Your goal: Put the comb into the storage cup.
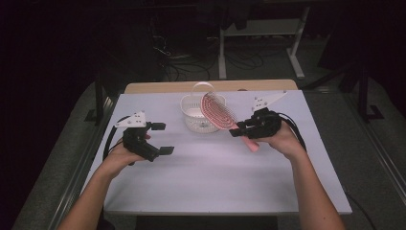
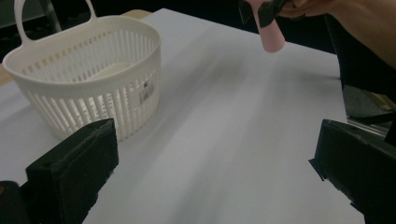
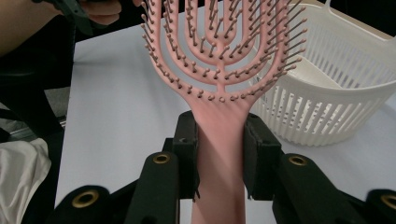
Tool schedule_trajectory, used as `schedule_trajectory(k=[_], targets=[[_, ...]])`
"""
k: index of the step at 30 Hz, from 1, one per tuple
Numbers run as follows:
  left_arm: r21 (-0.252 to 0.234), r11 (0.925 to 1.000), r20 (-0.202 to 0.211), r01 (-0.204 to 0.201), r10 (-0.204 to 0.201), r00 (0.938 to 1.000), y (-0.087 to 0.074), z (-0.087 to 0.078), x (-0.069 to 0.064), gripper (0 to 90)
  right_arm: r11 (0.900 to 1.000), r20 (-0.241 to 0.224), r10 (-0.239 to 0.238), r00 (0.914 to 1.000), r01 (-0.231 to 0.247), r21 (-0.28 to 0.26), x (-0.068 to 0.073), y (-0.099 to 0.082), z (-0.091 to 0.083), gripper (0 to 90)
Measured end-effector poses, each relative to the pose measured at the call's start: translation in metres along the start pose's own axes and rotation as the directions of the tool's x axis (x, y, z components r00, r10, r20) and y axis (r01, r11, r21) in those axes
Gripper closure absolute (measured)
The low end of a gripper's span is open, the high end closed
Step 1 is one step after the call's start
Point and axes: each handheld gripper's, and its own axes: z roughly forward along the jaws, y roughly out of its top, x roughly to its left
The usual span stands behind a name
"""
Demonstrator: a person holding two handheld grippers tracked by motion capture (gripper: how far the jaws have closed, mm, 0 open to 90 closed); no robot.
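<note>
1. The right gripper (image 1: 235, 130) clamps the handle of a pink plastic vented hairbrush (image 3: 219, 70); its bristled head tilts over the near right rim of a white slatted plastic basket (image 1: 194, 116) at the table's far middle.
2. The left gripper (image 1: 163, 138) hovers left of the basket, jaws wide apart, holding nothing.

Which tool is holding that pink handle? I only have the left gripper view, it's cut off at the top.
Observer: The right tool; its jaws are clamped on the handle of a pink hairbrush.
Operator: Where's the brush head relative to the basket?
Observer: In the high view the head hangs over the near right rim of the white basket, bristle face tilted toward the person.
Operator: And my own tool, is it carrying anything?
Observer: No. The left tool sits left of the basket above the table, jaws wide apart with nothing between them.
</note>
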Motion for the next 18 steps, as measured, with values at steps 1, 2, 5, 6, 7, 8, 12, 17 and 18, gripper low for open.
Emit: schedule_trajectory(k=[1,2,5,6,7,8,12,17,18], targets=[[-0.006,1.0000,0.004,-0.001,0.001,1.0000,0.002,0.002,0.000,0.0,1.0000,-0.005,-0.005,1.0000,0.005,-0.004,0.000,-0.001,0.001,68.8],[-0.014,0.9999,0.014,-0.009,0.010,0.9999,0.006,0.004,0.000,0.0,0.9999,-0.012,-0.009,0.9999,0.009,-0.008,0.000,-0.001,0.002,68.8],[-0.015,0.9997,0.019,-0.019,0.020,0.9996,0.009,0.007,0.000,0.0,0.9998,-0.021,-0.015,0.9997,0.015,-0.011,0.000,-0.002,0.003,68.8],[-0.017,0.9996,0.025,-0.022,0.023,0.9994,0.011,0.009,0.000,0.0,0.9998,-0.024,-0.017,0.9996,0.017,-0.011,0.000,-0.002,0.003,68.8],[-0.021,0.9993,0.036,-0.031,0.032,0.9989,0.015,0.011,0.001,0.0,0.9996,-0.030,-0.025,0.9992,0.025,-0.015,0.001,-0.002,0.003,68.8],[-0.024,0.9992,0.041,-0.032,0.033,0.9986,0.017,0.012,0.001,0.0,0.9994,-0.033,-0.030,0.9990,0.029,-0.017,0.001,-0.002,0.003,68.8],[-0.041,0.9983,0.067,-0.041,0.043,0.9968,0.024,0.017,0.001,0.0,0.9990,-0.044,-0.034,0.9984,0.033,-0.030,0.003,-0.001,0.002,68.8],[-0.049,0.9977,0.097,-0.048,0.052,0.9940,0.030,0.022,0.002,0.0,0.9984,-0.054,-0.048,0.9974,0.046,-0.033,0.006,-0.001,0.002,68.8],[-0.051,0.9974,0.100,-0.050,0.055,0.9934,0.033,0.025,0.002,0.0,0.9982,-0.055,-0.050,0.9973,0.048,-0.038,0.006,-0.001,0.002,68.8]])
